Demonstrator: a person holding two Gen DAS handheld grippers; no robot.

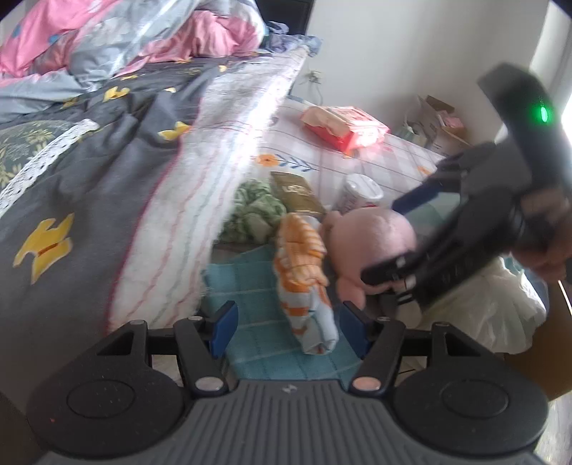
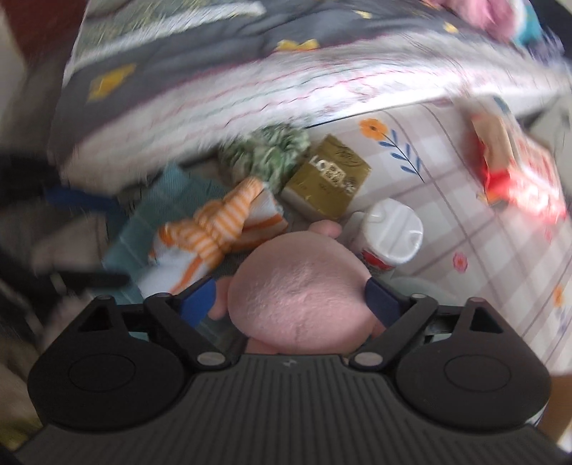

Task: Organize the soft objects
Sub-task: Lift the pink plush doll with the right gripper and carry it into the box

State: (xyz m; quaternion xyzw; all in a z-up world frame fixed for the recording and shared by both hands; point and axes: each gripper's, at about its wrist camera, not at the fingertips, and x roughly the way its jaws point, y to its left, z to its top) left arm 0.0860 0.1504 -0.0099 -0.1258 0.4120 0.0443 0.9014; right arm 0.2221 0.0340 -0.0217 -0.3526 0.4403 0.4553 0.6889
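Pink plush (image 2: 296,289) sits between right tool (image 2: 291,304) fingers, contact unclear.

We see a bed (image 1: 107,171) filling the left wrist view from nine to twelve o'clock, covered by a dark grey quilt (image 1: 118,150) with yellow shapes and heaped pink and pale blue bedding (image 1: 118,32). A plain white wall (image 1: 411,46) rises at one o'clock. Bright daylight enters at the two o'clock edge. A checked floral sheet (image 1: 357,161) lies below the wall, with open cardboard boxes (image 1: 436,121) beside it.
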